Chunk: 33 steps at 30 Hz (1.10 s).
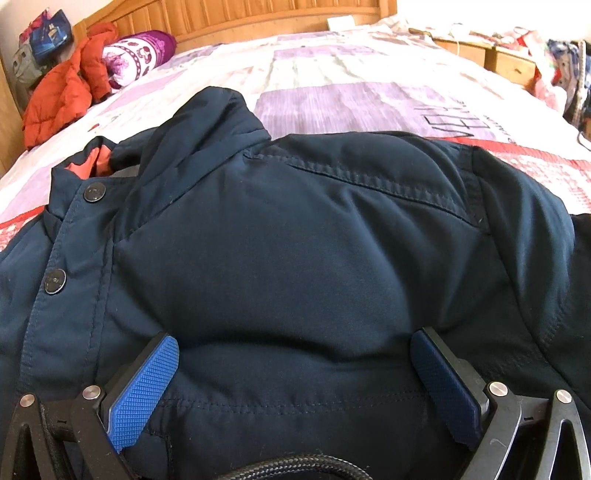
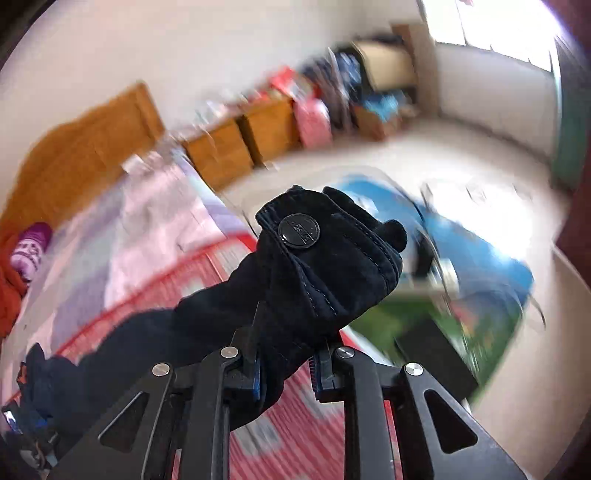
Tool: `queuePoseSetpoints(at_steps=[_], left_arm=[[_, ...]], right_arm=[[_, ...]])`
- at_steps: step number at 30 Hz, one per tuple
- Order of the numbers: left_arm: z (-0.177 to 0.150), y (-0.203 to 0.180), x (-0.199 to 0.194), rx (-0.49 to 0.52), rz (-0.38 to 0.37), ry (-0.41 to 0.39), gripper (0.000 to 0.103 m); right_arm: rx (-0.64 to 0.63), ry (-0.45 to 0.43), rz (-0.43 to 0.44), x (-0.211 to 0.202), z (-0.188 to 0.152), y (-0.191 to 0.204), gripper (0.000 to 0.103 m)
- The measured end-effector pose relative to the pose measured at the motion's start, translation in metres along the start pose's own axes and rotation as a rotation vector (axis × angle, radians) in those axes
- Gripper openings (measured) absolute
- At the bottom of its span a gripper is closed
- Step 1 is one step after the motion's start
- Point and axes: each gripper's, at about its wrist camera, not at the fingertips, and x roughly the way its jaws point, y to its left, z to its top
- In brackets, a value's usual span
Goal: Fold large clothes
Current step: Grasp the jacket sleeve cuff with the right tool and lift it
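Blue knurled pads of the left gripper sit nearest the lens, spread wide, pressed down onto the navy jacket with padded cloth bulging between them and nothing pinched. Jacket lies flat on the bed, collar end toward the wooden headboard; smooth woven shell, stitched shoulder seam, orange lining at the neck. Two dark round snap buttons on the placket carry embossed lettering, too small to read. Bedspread is patchwork, lilac and cream with a red border; black handwriting-style letters near its right edge look like "VE" and more, not legible in full. Open bed surface beyond the collar up to the headboard; an orange puffer coat and a purple patterned pillow are bunched at the far left corner. Right gripper has its jaws drawn in narrow, clamped on the jacket's sleeve, cuff raised above the bed's red border. Cuff snap button bears embossed text, unreadable. Background there is motion-blurred: wooden bedside cabinets along the wall, pale floor open beside the bed, a blue and green mat on it, a bright window at upper right.
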Motion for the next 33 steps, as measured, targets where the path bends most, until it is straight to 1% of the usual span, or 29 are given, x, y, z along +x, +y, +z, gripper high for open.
queuePoseSetpoints(at_steps=[2, 3, 5, 6, 7, 8, 9, 10, 11, 12, 13, 14, 15, 17, 20, 22, 24, 27, 29, 31, 33], left_arm=[[0.008, -0.003, -0.006, 0.017, 0.015, 0.024, 0.103], [0.012, -0.005, -0.012, 0.015, 0.019, 0.023, 0.103], [0.022, -0.012, -0.042, -0.026, -0.053, -0.052, 0.103], [0.025, -0.020, -0.054, -0.032, -0.082, -0.090, 0.103], [0.029, -0.034, -0.062, -0.022, -0.117, -0.108, 0.103], [0.030, -0.044, -0.063, -0.012, -0.145, -0.101, 0.103], [0.031, -0.063, -0.059, 0.021, -0.174, -0.084, 0.103], [0.028, -0.082, -0.049, 0.073, -0.168, -0.058, 0.103], [0.023, -0.099, -0.032, 0.126, -0.149, -0.008, 0.103], [0.019, -0.107, -0.015, 0.146, -0.121, 0.046, 0.103], [0.020, -0.104, -0.007, 0.098, -0.134, 0.040, 0.103], [0.022, -0.102, -0.004, 0.080, -0.117, 0.038, 0.103], [0.025, -0.103, 0.004, 0.078, -0.094, 0.058, 0.103], [0.026, -0.109, 0.008, 0.102, -0.061, 0.044, 0.103], [0.026, -0.111, 0.010, 0.117, -0.035, 0.028, 0.103], [0.027, -0.110, 0.013, 0.110, -0.042, 0.035, 0.103], [0.033, -0.105, 0.015, 0.086, -0.074, 0.068, 0.103], [0.046, -0.086, 0.008, 0.028, -0.163, 0.168, 0.103], [0.046, -0.066, -0.014, -0.004, -0.192, 0.148, 0.103], [0.043, -0.036, -0.039, -0.017, -0.186, 0.100, 0.103], [0.032, 0.004, -0.069, -0.025, -0.182, 0.069, 0.103]], right_arm=[[0.040, 0.032, -0.031, -0.001, -0.011, -0.012, 0.020], [0.057, 0.026, -0.033, -0.006, -0.015, -0.016, 0.020], [0.100, -0.006, -0.021, -0.026, -0.023, -0.024, 0.020], [0.095, -0.017, -0.026, -0.036, -0.029, -0.024, 0.020], [0.082, -0.029, -0.034, -0.048, -0.037, -0.024, 0.020], [0.066, -0.036, -0.041, -0.056, -0.043, -0.023, 0.020], [0.052, -0.038, -0.052, -0.066, -0.050, -0.022, 0.020], [0.047, -0.045, -0.060, -0.075, -0.058, -0.022, 0.020], [0.055, -0.052, -0.058, -0.082, -0.065, -0.023, 0.020], [0.055, -0.060, -0.057, -0.088, -0.068, -0.024, 0.020], [0.048, -0.068, -0.051, -0.094, -0.072, -0.021, 0.020], [0.034, -0.082, -0.054, -0.101, -0.073, -0.019, 0.020], [0.017, -0.104, -0.048, -0.108, -0.074, -0.014, 0.020], [-0.012, -0.138, -0.038, -0.120, -0.072, -0.004, 0.020], [-0.083, -0.196, -0.023, -0.141, -0.063, 0.017, 0.020], [-0.138, -0.227, -0.005, -0.157, -0.053, 0.036, 0.020], [-0.187, -0.256, 0.012, -0.173, -0.047, 0.055, 0.020], [-0.249, -0.288, 0.055, -0.198, -0.039, 0.085, 0.020], [-0.302, -0.309, 0.070, -0.210, -0.035, 0.107, 0.020], [-0.340, -0.332, 0.088, -0.223, -0.034, 0.131, 0.021], [-0.369, -0.347, 0.099, -0.233, -0.035, 0.155, 0.020]])
